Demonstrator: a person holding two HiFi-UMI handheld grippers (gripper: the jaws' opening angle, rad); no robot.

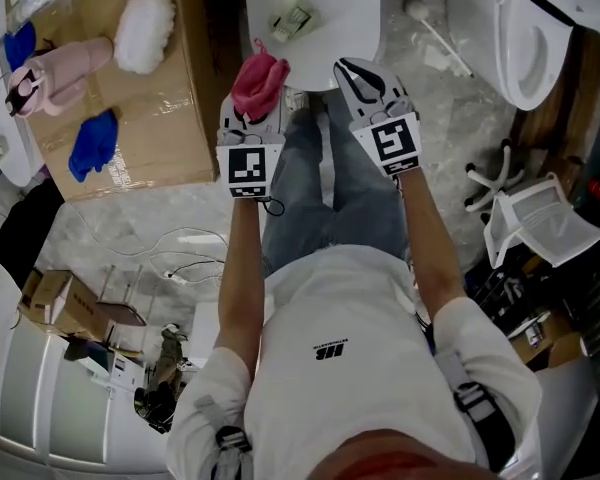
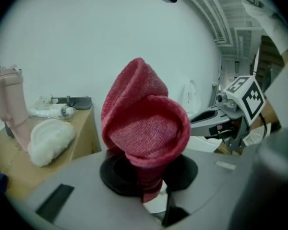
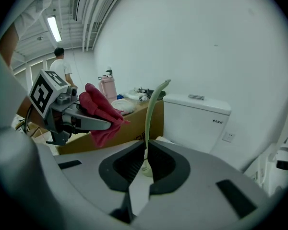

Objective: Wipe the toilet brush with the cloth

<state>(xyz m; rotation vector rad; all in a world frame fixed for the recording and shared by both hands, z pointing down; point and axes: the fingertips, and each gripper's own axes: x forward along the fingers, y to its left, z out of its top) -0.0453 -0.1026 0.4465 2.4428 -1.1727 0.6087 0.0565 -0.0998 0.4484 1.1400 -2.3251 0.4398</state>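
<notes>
Both busy: left hand-held gripper (image 2: 151, 190) pinches the red cloth (image 2: 144, 123) for wiping; right hand-held gripper (image 3: 145, 164) is opening its jaws, a pale-green stem (image 3: 151, 114) mid-frame between them, seemingly ungripped.

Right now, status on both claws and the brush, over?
Left claw shut on red cloth. Right claw opening, empty. Toilet brush upright on white surface ahead, untouched. Nothing in the way.
</notes>
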